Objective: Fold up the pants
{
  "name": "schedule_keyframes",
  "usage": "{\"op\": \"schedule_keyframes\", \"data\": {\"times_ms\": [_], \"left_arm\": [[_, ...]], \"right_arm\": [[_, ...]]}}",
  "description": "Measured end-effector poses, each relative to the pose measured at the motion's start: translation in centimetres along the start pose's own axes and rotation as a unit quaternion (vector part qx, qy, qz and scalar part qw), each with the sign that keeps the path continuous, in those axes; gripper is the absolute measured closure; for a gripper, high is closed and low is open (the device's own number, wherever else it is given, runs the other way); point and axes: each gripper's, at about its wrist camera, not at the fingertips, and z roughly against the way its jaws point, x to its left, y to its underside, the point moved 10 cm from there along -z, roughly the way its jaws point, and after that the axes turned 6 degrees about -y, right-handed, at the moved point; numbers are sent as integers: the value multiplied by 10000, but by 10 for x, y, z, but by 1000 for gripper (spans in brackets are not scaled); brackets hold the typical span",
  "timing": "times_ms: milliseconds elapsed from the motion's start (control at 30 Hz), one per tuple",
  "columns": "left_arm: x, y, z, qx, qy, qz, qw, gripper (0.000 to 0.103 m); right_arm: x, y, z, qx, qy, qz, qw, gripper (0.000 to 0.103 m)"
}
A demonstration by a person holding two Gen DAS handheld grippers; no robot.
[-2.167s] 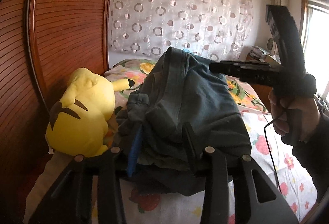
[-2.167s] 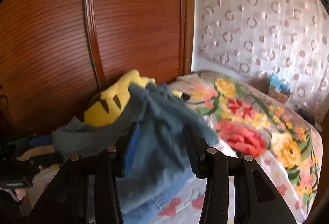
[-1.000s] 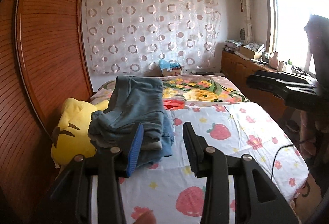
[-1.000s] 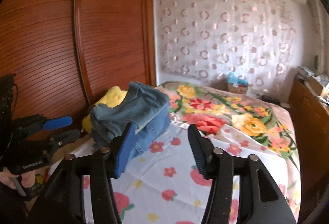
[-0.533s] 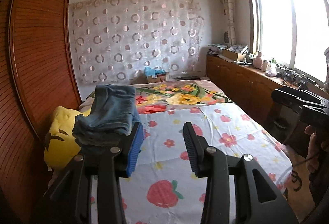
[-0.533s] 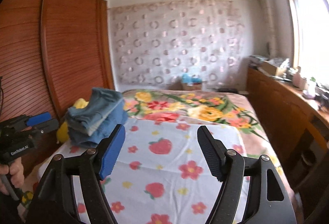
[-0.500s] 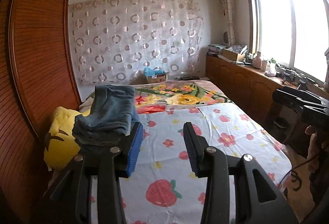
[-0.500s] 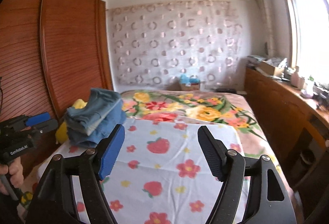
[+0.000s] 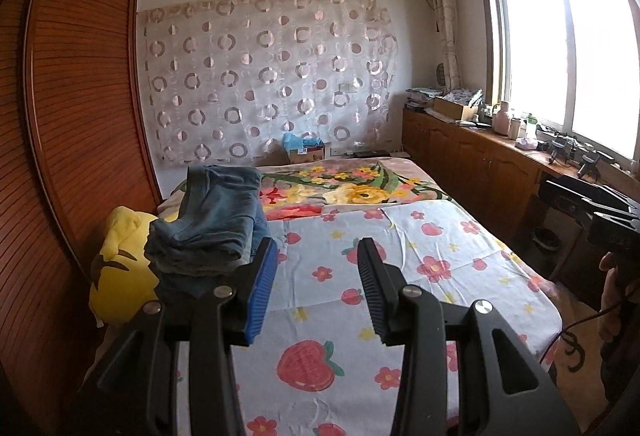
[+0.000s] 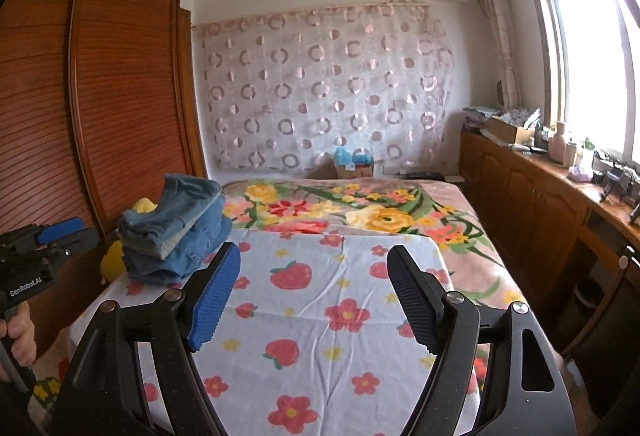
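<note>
A stack of folded blue denim pants (image 9: 212, 224) lies at the left side of the bed, leaning on a yellow plush toy (image 9: 120, 264). It also shows in the right wrist view (image 10: 176, 224). My left gripper (image 9: 316, 288) is open and empty, well back from the stack over the strawberry sheet (image 9: 400, 276). My right gripper (image 10: 312, 292) is open wide and empty, also back from the stack. The left gripper shows at the left edge of the right wrist view (image 10: 48, 240). The right gripper's body shows at the right edge of the left wrist view (image 9: 592, 204).
A wooden wardrobe (image 9: 80, 116) stands along the bed's left side. A floral blanket (image 9: 352, 188) covers the bed's far half. A wooden counter (image 9: 500, 156) with clutter runs under the window on the right. A cardboard box (image 9: 306, 154) sits by the curtain.
Both grippers have let go of the pants and pulled back from the stack, opening. The folded pants stay on the pile by the plush toy.
</note>
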Motion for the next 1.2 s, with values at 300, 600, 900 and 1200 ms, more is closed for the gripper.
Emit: {"op": "schedule_keyframes", "data": {"times_ms": [300,600,900,1200], "left_arm": [[4,1,0,11,-17,24,10000,62],[4,1,0,9,-21,26,10000,62],[5,1,0,5,-16,29,10000,61],[5,1,0,9,-13,35,10000,61]], "right_arm": [[-2,-6,7,-47,133,9,9999,25],[-2,-6,8,-46,167,10,9998,25],[-3,-7,8,-50,168,2,9998,25],[-3,-6,7,-43,160,-3,9999,25]]}}
